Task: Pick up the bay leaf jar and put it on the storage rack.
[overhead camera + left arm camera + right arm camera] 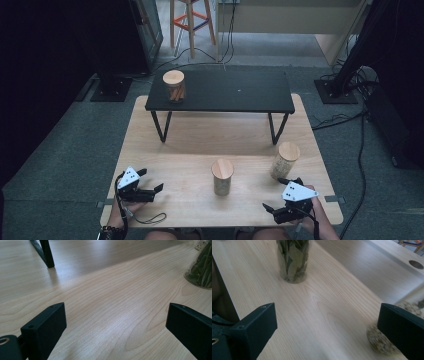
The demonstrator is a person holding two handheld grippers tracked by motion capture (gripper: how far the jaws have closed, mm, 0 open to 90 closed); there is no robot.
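Observation:
Three glass jars with round wooden lids are in the high view. One with brown sticks (173, 86) stands on the left end of a low black shelf (235, 92). A jar of green leaves (222, 176) stands mid-table, and a jar of pale grains (285, 160) to its right. My left gripper (151, 180) rests open at the front left, with nothing between its jaws (116, 322); the leaf jar (201, 267) is off to its right. My right gripper (274, 193) is open at the front right, just in front of the grain jar (379, 340). The leaf jar (293, 260) stands farther off.
The shelf's black legs (161, 126) (46, 252) stand on the wooden table (190, 145), leaving a gap beneath. A round hole (416, 264) marks the tabletop. A stool (192, 20), cables and black stands sit on the floor beyond the table.

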